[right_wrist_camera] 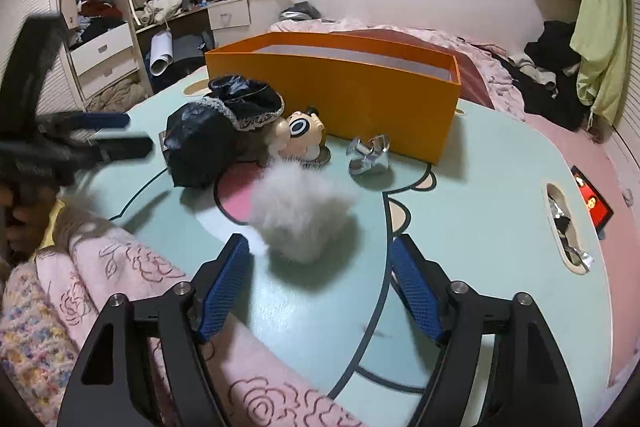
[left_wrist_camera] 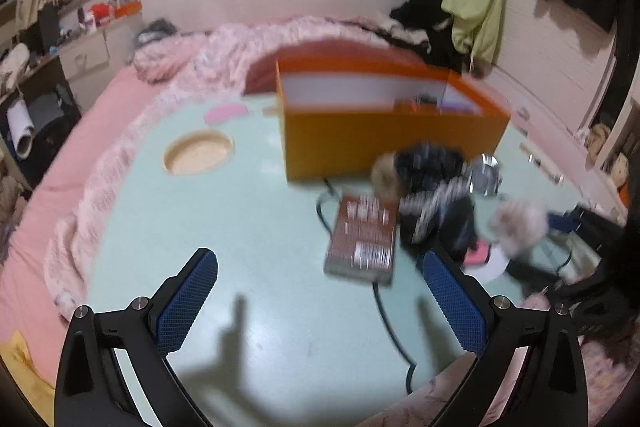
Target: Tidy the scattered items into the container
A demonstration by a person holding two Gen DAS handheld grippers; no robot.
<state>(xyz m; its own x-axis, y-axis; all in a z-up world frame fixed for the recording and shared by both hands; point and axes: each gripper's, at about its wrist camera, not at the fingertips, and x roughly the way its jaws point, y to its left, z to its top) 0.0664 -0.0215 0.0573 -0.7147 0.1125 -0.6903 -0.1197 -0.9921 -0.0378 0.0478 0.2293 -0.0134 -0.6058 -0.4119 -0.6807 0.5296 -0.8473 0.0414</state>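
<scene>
An open orange box [right_wrist_camera: 360, 95] [left_wrist_camera: 384, 143] stands at the back of the pale green table [right_wrist_camera: 480, 227]. In front of it lie a doll in a black dress [right_wrist_camera: 224, 131] [left_wrist_camera: 432, 187], a silver shoe [right_wrist_camera: 370, 155] [left_wrist_camera: 486, 173] and a white fluffy ball [right_wrist_camera: 298, 215] [left_wrist_camera: 520, 223]. A brown packet [left_wrist_camera: 362, 239] lies on a black cable in the left wrist view. My right gripper [right_wrist_camera: 320, 263] is open, just short of the fluffy ball. My left gripper [left_wrist_camera: 320, 275] is open and empty, near the packet; it also shows blurred at the left of the right wrist view [right_wrist_camera: 120, 133].
The table sits on a bed with a pink quilt [left_wrist_camera: 172, 63]. A round cup hole [left_wrist_camera: 198, 157] is at the table's far left, a slot [right_wrist_camera: 566, 227] at its right. A lit phone [right_wrist_camera: 592, 203] lies on the bed. Pink floral fabric [right_wrist_camera: 120, 267] covers the near edge.
</scene>
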